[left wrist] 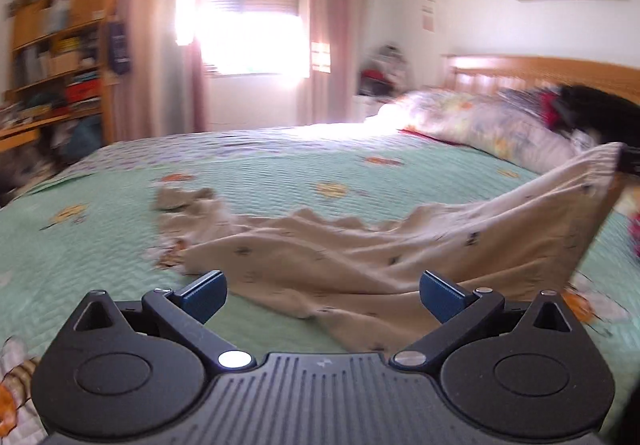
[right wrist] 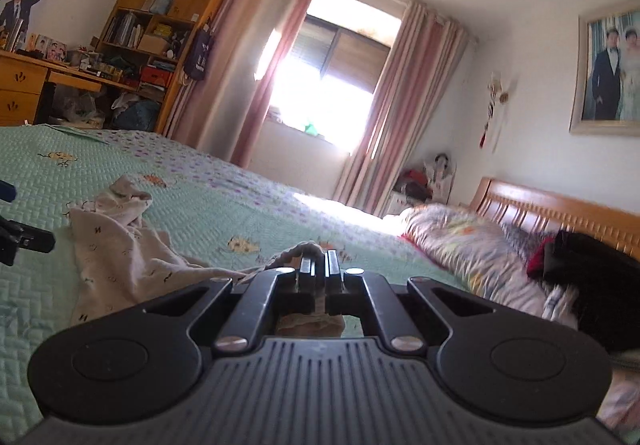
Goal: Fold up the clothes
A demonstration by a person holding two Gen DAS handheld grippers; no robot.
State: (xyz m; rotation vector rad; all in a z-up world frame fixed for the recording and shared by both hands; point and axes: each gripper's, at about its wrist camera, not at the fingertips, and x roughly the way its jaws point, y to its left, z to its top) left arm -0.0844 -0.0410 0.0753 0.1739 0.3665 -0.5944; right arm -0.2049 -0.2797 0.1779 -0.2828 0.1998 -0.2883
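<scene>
- Your right gripper (right wrist: 320,265) is clamped on the beige garment (left wrist: 360,261), one edge lifted off the green bedspread (left wrist: 280,173).
- Left gripper (left wrist: 322,295) jaws spread, empty.
- Next, probably: left grabs the opposite edge.

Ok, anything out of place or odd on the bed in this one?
Nothing damaged or spilled. The beige garment lies crumpled and twisted on the green bedspread, one edge lifted by the right gripper, whose fingers are shut on it. The left gripper is open and empty. A dark heap of clothes sits by the pillow.
</scene>
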